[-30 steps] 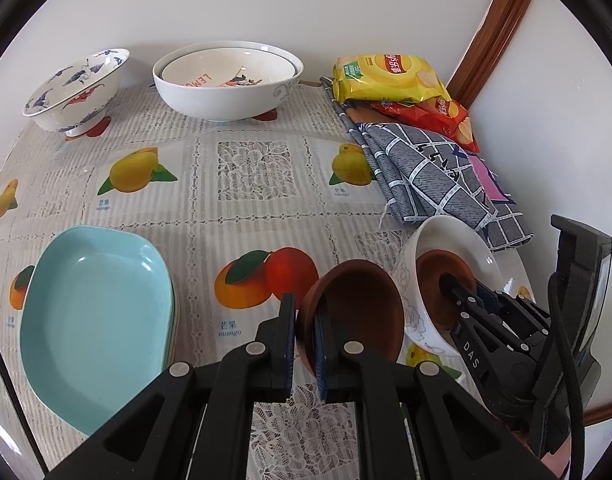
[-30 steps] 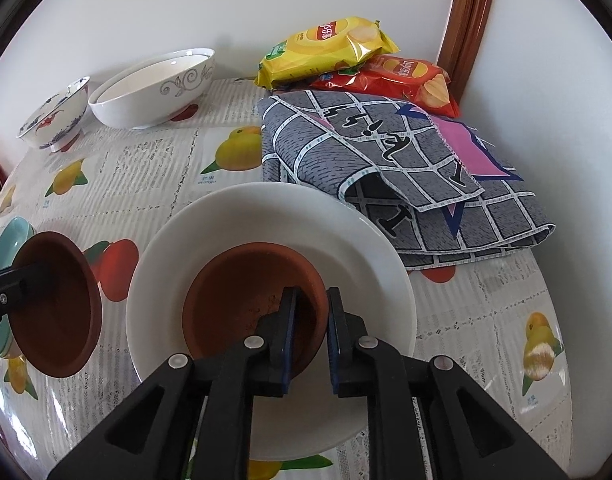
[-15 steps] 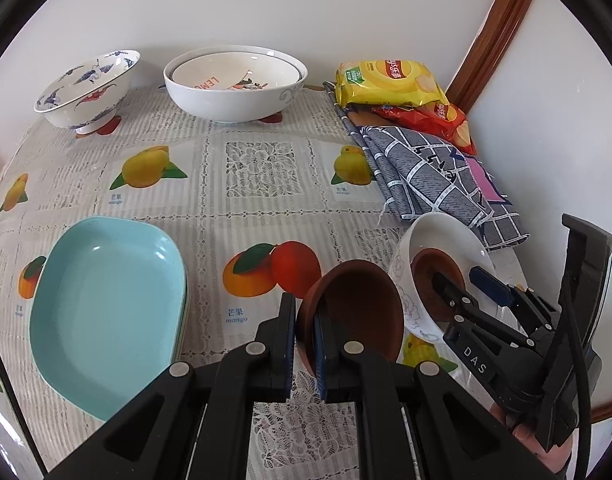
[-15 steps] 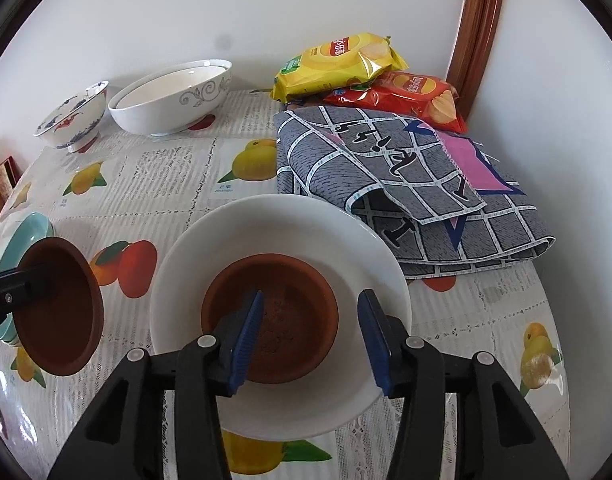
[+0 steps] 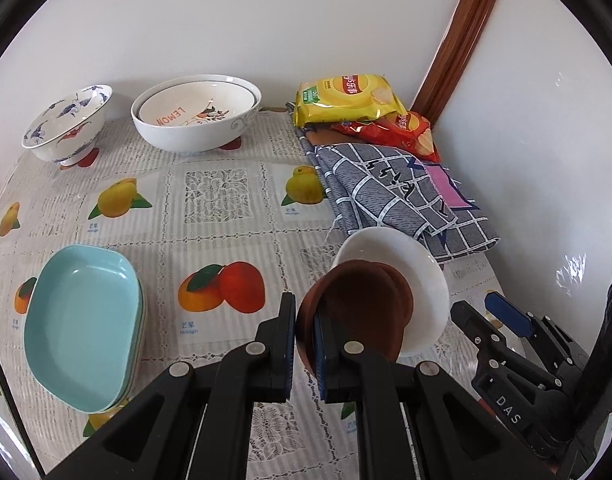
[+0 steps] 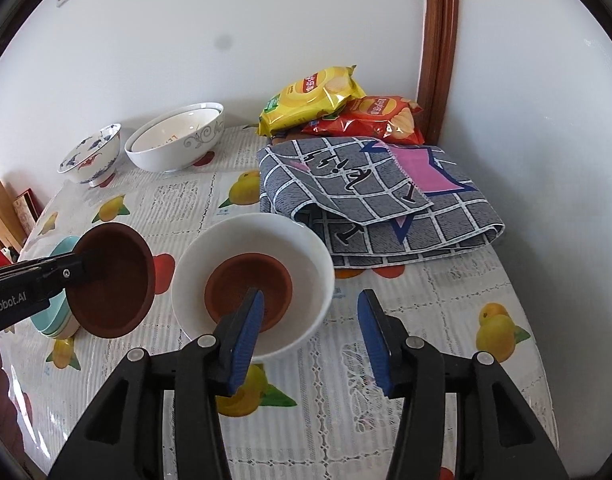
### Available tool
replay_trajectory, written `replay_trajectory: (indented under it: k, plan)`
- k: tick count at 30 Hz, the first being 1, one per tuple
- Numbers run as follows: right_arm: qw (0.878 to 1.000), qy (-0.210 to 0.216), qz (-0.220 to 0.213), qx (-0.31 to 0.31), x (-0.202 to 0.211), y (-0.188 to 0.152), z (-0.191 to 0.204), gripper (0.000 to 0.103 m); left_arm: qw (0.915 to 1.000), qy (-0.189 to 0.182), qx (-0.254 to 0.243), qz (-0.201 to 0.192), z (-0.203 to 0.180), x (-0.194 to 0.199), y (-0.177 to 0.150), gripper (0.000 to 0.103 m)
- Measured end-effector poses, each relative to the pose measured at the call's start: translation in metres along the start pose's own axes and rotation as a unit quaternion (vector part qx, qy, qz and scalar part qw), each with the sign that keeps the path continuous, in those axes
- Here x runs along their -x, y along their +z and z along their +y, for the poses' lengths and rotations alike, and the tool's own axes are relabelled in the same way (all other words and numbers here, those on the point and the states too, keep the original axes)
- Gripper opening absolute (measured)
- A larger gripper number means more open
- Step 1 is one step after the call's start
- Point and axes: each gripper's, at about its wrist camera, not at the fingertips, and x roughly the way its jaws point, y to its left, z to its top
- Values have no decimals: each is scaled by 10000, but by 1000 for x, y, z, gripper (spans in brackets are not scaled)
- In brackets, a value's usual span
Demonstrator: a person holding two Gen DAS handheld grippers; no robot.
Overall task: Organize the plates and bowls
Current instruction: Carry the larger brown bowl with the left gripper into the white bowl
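Left wrist view: the left gripper point(image 5: 304, 334) is clamped on the rim of a brown bowl point(image 5: 357, 312), held tilted above the tablecloth point(image 5: 214, 216) with its mouth facing forward, beside the white plate point(image 5: 417, 276). Blue dishes point(image 5: 80, 330) lie well to the left.

Right wrist view: the right gripper point(image 6: 310, 334) stands wide apart and empty. One second ago it gripped the second brown bowl point(image 6: 248, 284); that bowl now sits upright in the white plate, released.
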Motion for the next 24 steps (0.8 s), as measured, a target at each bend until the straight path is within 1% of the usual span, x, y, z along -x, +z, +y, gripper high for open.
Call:
replay_trajectory:
  k: [8, 16, 21, 24]
  plan:
    - [9998, -142, -66, -149, 22, -11, -32, 48, 9999, -58, -127, 15, -25, -9, 0, 9]
    - [9992, -240, -27, -330, 32, -20, -59, 48, 9995, -49, -236, 180, -44, -32, 7, 9]
    - [9986, -226, 6, -480, 32, -24, -70, 48, 9994, 26, -221, 279, -49, -49, 8, 9]
    - [9984, -193, 22, -540, 31, -26, -73, 48, 9991, 134, -208, 337, -49, -59, 10, 9]
